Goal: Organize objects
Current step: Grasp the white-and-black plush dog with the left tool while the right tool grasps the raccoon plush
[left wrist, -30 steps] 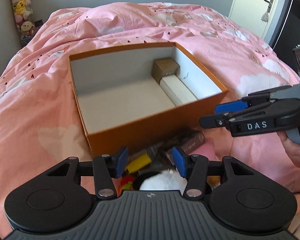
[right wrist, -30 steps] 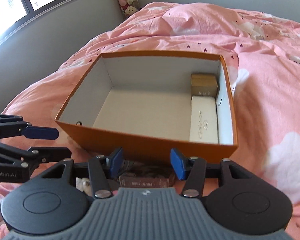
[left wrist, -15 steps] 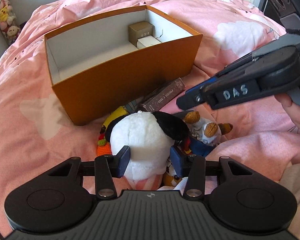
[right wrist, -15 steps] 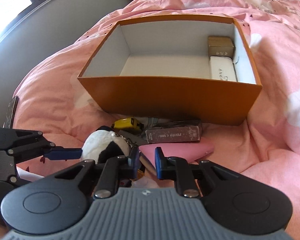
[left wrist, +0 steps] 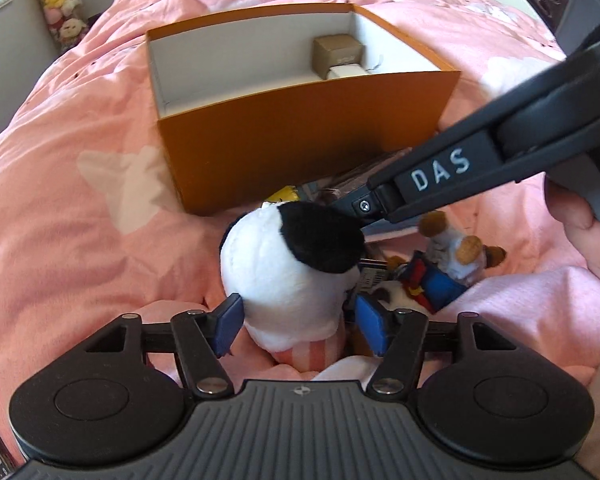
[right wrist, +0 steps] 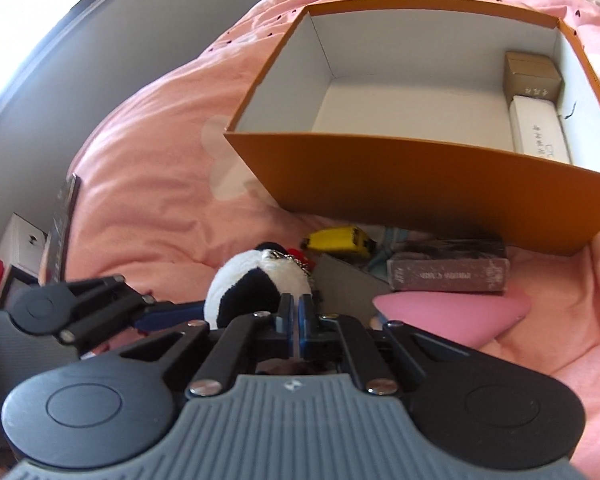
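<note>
A white and black panda plush lies on the pink bed in front of the orange box. My left gripper straddles its lower body. The jaws are opening, and the right pad stands clear of the fur. My right gripper is shut, its pads together right beside the plush and its key chain. I see nothing between them. In the left wrist view its tip goes behind the plush's black ear. The box holds a brown carton and a white carton.
Between the box and the plush lie a dark card box, a yellow toy, a grey card and a pink pad. A small bear doll and a blue packet sit at the right. A hand holds the right gripper.
Both grippers dropped from facing the box to the pile in front of it. The right jaws closed fully. The left jaws narrowed near the plush, then widened around it.
</note>
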Available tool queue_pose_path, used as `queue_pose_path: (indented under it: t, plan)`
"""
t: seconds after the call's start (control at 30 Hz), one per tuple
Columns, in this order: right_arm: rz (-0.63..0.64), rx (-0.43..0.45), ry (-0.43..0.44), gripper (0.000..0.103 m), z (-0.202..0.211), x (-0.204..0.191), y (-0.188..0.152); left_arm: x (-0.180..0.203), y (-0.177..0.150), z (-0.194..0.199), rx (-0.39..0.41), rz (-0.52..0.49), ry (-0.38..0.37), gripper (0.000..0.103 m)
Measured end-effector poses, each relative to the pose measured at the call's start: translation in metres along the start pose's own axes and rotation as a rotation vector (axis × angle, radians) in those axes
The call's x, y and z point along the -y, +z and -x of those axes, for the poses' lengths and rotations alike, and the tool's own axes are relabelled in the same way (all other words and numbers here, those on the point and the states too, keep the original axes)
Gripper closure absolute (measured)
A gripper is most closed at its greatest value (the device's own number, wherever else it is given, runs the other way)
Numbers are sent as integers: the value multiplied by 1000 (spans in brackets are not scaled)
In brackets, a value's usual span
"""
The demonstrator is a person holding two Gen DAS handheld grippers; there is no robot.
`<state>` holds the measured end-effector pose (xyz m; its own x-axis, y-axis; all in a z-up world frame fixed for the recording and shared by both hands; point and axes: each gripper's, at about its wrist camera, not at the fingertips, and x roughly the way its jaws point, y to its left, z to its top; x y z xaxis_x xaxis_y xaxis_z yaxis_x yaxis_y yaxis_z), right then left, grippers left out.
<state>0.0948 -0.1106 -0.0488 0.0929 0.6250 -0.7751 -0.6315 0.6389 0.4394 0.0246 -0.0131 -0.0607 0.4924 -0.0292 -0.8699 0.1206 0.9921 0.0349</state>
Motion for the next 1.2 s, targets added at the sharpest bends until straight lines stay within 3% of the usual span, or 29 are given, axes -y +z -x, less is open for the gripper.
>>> queue_pose_path:
  t: [0.17,0.43,0.57,0.73,0.8,0.97,1.07,1.2]
  plan:
    - [-31,3,65,99,-6,-5,5,-11,2,-12,-11,108,36,26]
    - [-33,-17,24,97,-2,0,5,-17,2,-8,-15,129,-1,37]
    - [50,-40,-45,96,5,4,8,-21,3,1,-39,110,-39,39]
    - [186,-171,-117,85,2,11,3,-22,2,8,-42,93,-62,40]
    - [231,-205,-133,71,4,13,-3,-22,2,9,-42,89,-69,40]
    - [293,-280,-157,62,7,12,-18,-24,3,9,-43,79,-82,40]
    - [283,-330,-148,58,8,16,-27,-26,3,10,-42,79,-96,40]
    - [183,-392,-99,44,1,35,-34,-28,2,11,-41,79,-104,40]
